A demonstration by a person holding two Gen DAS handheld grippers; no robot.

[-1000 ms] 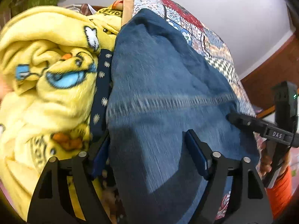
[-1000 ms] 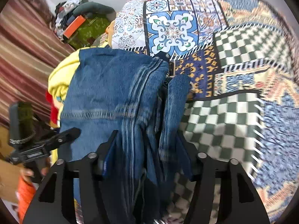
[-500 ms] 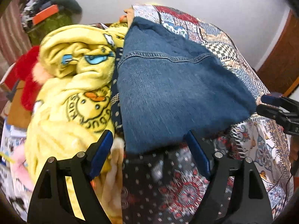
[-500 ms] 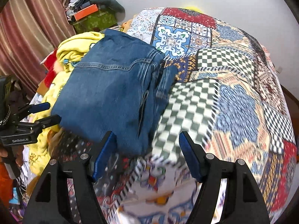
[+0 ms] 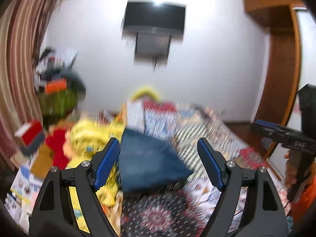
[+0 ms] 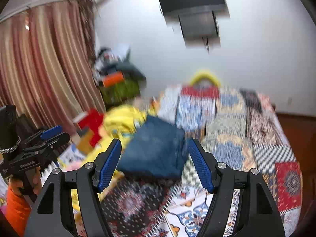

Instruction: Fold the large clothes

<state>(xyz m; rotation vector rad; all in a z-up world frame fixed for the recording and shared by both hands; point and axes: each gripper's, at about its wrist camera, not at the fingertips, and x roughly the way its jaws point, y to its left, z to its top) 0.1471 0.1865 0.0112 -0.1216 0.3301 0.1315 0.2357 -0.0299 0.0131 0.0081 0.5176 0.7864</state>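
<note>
Blue pads line both tools, and each pair stands spread with nothing between them. The left tool hangs above the near end of the bed, its jaws wide apart; the right tool does the same, a little narrower. Neither touches cloth. Just beyond their tips, the folded blue jeans lie flat as a compact packet on the patchwork bedspread, toward its left side. A crumpled yellow blanket printed with cartoon figures lies right against the jeans' left edge, with something red beside it. From the right view, a hand grips the handle of the left tool at the frame's left edge. Farther back, striped curtains hang on the left, a heap of clutter sits in the corner, and a dark television is mounted on the white wall. Everything past the tools is blurred.
</note>
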